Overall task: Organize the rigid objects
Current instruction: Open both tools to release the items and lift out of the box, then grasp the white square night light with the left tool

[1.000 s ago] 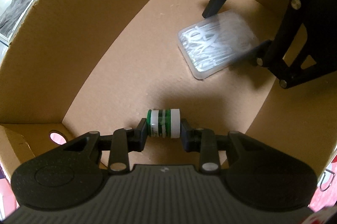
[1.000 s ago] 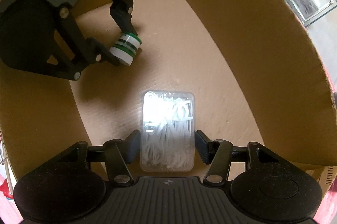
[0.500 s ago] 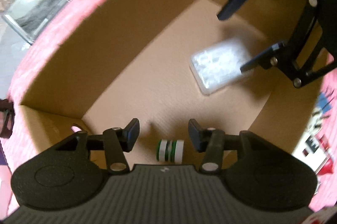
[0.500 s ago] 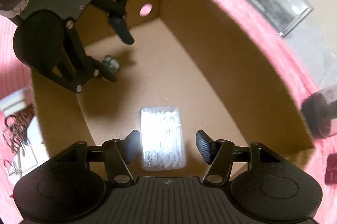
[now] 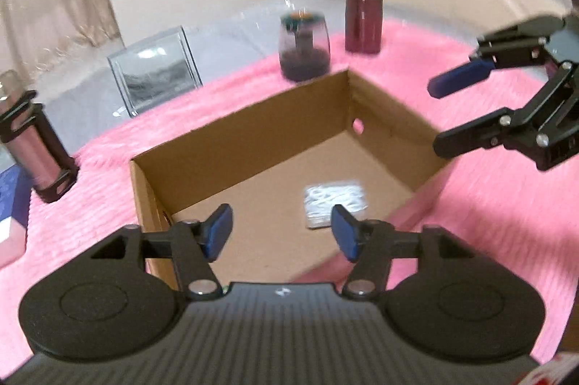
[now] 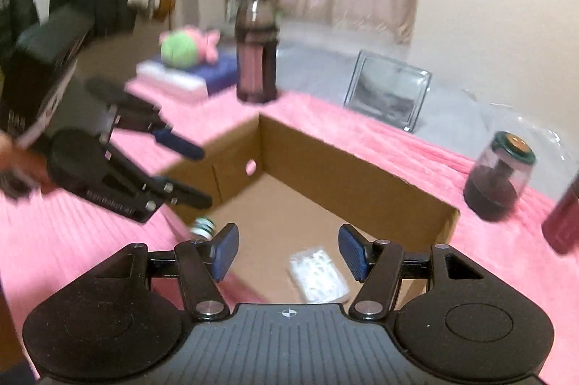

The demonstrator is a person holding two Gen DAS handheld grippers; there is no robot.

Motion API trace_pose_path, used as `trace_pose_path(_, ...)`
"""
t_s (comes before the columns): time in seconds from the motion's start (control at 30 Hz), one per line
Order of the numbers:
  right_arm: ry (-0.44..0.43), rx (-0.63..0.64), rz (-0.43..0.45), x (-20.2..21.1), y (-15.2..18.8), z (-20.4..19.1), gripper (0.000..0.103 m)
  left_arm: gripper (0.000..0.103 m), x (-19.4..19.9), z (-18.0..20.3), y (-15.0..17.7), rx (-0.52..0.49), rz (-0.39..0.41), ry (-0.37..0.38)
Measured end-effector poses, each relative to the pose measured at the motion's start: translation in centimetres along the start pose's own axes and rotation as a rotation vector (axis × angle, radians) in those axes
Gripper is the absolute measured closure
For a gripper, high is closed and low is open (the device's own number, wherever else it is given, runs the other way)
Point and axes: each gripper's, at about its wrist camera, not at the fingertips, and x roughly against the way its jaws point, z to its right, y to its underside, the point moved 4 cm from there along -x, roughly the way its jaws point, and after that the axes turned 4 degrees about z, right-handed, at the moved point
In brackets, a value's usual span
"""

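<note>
L gripper (image 5: 278, 233) above cardboard box (image 5: 253, 128), jaws opening, nothing btwn. Green-white roll (image 6: 203, 225) on box floor at 9 o'clock, clear case (image 6: 318, 274) at 6. R gripper (image 6: 288, 252) jaws opening, empty, over box.

Open cardboard box (image 6: 362, 182) on pink cover — inside, clear flat case (image 6: 318, 272) of white clips lying flat; green-and-white spool (image 6: 203, 226) apart, by the wall.
</note>
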Motion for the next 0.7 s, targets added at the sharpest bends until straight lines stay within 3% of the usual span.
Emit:
trace_pose_path(0.3,0.093,-0.125,0.181,8.8,4.3,-2.6,0.037,0.031,8.6,4.8,4.6,0.109,0.179,-0.076)
trace_pose_path(0.5,0.163,-0.163,0.217,11.5,9.1,-4.3,0.032,0.016,12.3,6.7,8.0,0.197,0.262,-0.196)
trace_pose_path(0.7,0.223,-0.197,0.224,12.2,13.0,-5.8,0.031,0.016,14.2,8.4,11.5,0.238,0.293,-0.314)
